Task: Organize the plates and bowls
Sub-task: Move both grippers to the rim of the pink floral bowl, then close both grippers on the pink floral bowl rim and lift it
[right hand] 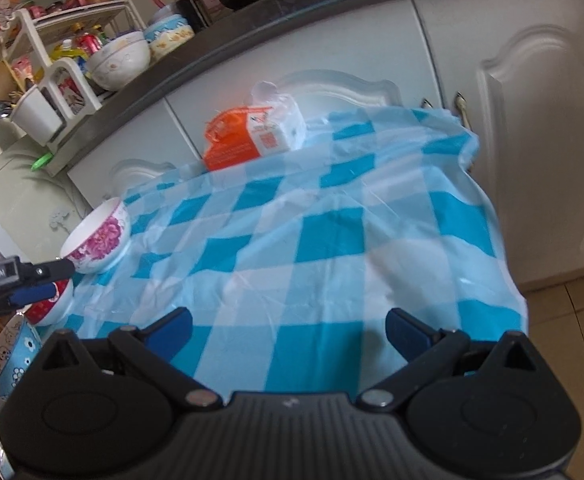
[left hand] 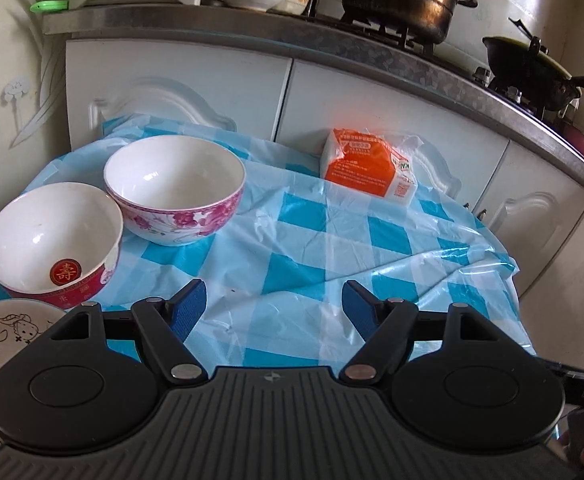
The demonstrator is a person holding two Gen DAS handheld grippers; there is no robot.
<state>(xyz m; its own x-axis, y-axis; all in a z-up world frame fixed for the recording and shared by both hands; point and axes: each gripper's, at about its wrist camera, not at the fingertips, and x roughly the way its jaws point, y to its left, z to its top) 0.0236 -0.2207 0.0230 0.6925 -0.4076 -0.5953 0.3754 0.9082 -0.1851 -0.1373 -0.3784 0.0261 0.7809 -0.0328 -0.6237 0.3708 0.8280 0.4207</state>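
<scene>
Sitting at the left edge of the blue-and-white checked plastic tablecloth point(left hand: 312, 240) are the task's pieces: a white porcelain bowl with pink flower print point(left hand: 176, 188), and touching its rim, a white-lined red bowl point(left hand: 52, 240) bearing a gold-on-red roundel with the character 壽 inside. Nearer still, a pale dish with black cartoon drawings point(left hand: 8, 328) shows only in part at the frame's corner.

Both tools hover over bare cloth. The left gripper point(left hand: 274, 306) has its blue-padded jaws spread wide with nothing between them, just right of the red bowl. The right gripper point(right hand: 288, 328) is likewise released and empty, well apart from the bowls.

This looks like the approach, before any grasp. Stacking would call for the left gripper to swing left and pinch one bowl's rim.

Further back, an orange-and-white wrapped packet point(left hand: 368, 168) lies near the white cabinet doors point(left hand: 212, 84); its print is too small to read.
</scene>
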